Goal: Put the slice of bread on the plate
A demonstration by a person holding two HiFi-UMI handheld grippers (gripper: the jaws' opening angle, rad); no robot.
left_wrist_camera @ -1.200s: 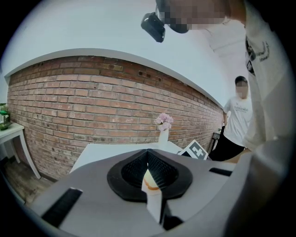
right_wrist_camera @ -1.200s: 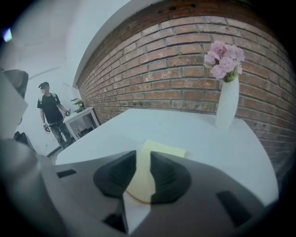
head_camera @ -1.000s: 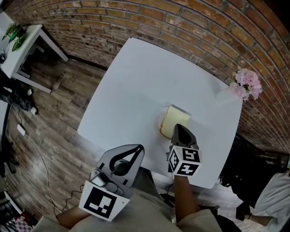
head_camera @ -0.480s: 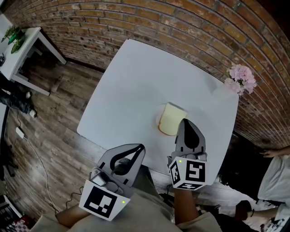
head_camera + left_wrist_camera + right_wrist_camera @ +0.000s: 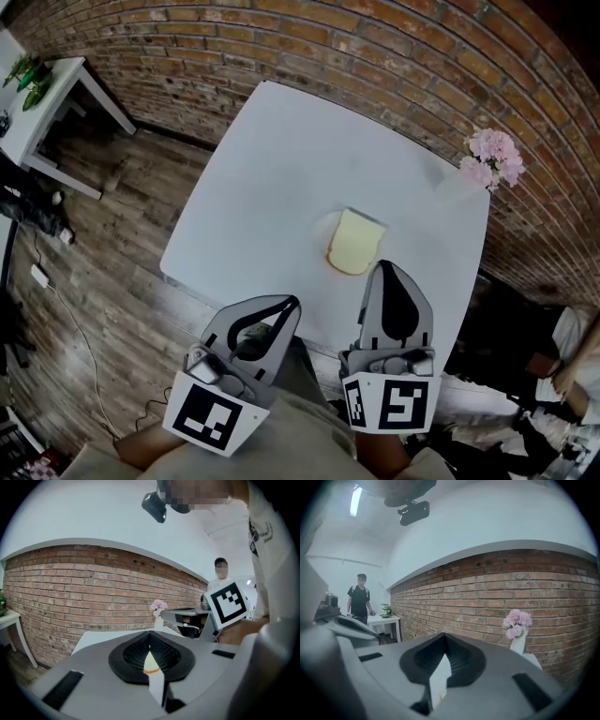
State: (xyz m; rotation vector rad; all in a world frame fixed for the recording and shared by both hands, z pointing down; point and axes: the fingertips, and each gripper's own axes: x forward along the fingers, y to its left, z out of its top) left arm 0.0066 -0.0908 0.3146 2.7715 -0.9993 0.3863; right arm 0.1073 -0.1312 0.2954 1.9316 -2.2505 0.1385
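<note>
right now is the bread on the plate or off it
On the plate: the bread lies flat on the plate, whose pale rim shows along the bread's left edge.

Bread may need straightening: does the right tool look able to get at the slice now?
Probably yes. The right tool hangs just short of the bread slice, which lies uncovered on the plate; nothing stands between them. Its jaws are shut, so gripping needs opening first.

We logged left gripper (image 5: 287, 306) and right gripper (image 5: 386, 269), both grey moulded shells with black teardrop hollows, black ribbed pads (image 5: 134, 652), white marker cubes (image 5: 389, 405) printed with black squares, pale beige top (image 5: 291, 441).
</note>
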